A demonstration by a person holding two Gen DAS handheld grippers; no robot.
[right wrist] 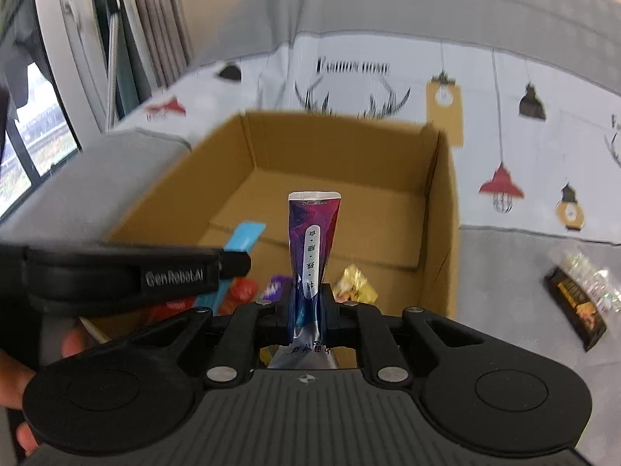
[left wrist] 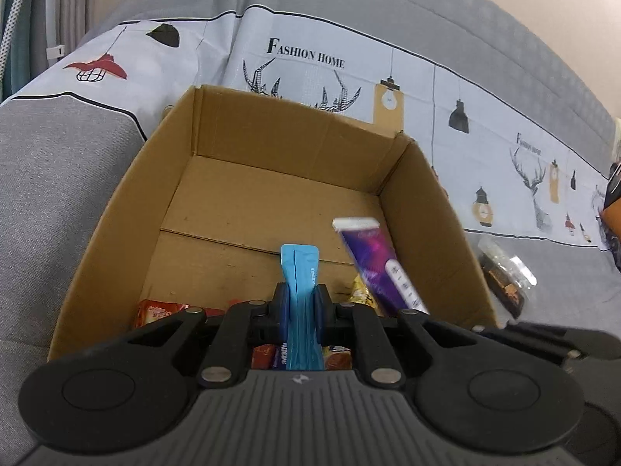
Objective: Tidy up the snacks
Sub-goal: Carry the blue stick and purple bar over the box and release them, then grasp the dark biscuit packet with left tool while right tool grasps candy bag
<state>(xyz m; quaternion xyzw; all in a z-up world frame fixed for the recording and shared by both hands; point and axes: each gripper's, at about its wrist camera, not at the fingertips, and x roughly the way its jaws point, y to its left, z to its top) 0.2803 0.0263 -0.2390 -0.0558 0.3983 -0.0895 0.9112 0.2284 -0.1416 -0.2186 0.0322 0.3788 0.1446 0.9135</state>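
Observation:
An open cardboard box (left wrist: 217, 143) (right wrist: 341, 147) stands on a grey sofa. My left gripper (left wrist: 302, 298) is shut on a light blue snack packet (left wrist: 300, 268) and holds it over the box's near end. My right gripper (right wrist: 310, 301) is shut on a purple snack packet (right wrist: 312, 233), also over the box; this packet shows in the left wrist view (left wrist: 378, 264). The left gripper and its blue packet (right wrist: 242, 237) show at the left of the right wrist view. Red (left wrist: 155, 310), gold (right wrist: 355, 283) and purple (right wrist: 275, 285) snacks lie in the box's near end.
A printed cloth (left wrist: 310, 58) covers the sofa back behind the box. A dark brown snack pack in clear wrap (right wrist: 578, 299) (left wrist: 504, 275) lies on the sofa seat to the right of the box. A window and curtains (right wrist: 77, 58) are at the left.

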